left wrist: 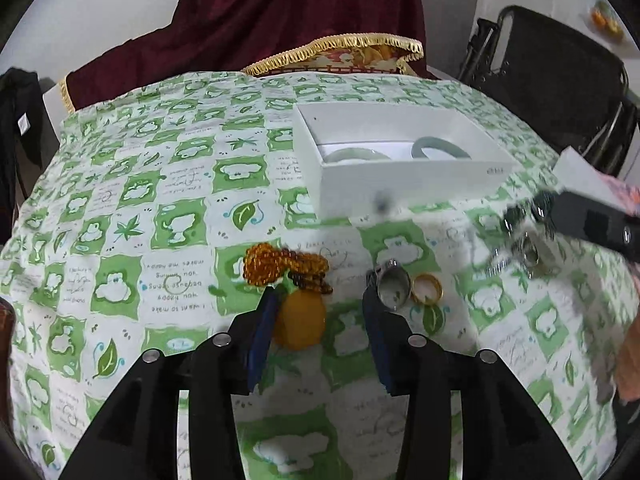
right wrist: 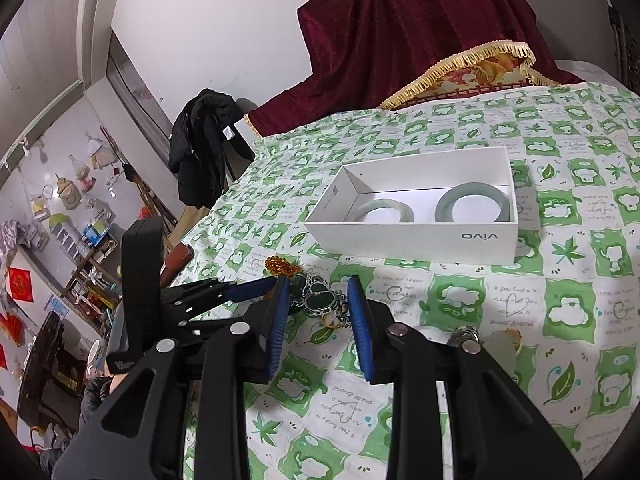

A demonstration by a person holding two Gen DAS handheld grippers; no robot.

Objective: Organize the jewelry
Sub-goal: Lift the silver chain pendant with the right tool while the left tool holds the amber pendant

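Jewelry lies spread on a table under a green-and-white checked tablecloth (left wrist: pixel 160 200) printed with leaves and lines of text. One amber bead necklace (left wrist: pixel 280 264) sits bunched near the middle of the cloth, its single amber pendant (left wrist: pixel 300 322) touching the inner face of one finger of the left gripper (left wrist: pixel 320 292). That gripper's jaws stand apart, and the other pad is clear of the pendant.

Just beside that other finger lie two rings, one a silver ring (left wrist: pixel 394 286) and one a gold ring (left wrist: pixel 427 289), touching or nearly so. The right gripper (right wrist: pixel 318 284) has narrow jaws closed around one green pendant (right wrist: pixel 320 300) in a silver setting, with its chain trailing below.

Beyond them stands one open white box (right wrist: pixel 400 244), lettered on its near wall, with two pale green bangles (right wrist: pixel 382 210) (right wrist: pixel 474 200) lying flat side by side inside.

Bare cloth stretches wide to the left of the box in the left wrist view. In the right wrist view the table's far-left edge falls away near a black jacket (right wrist: pixel 200 144) hung on a chair. A maroon cloth (right wrist: pixel 400 40) with gold fringe drapes something behind the table against a white wall. A black folding chair (left wrist: pixel 560 80) stands off the far corner, and cluttered shelves (right wrist: pixel 80 240) line the room's side.
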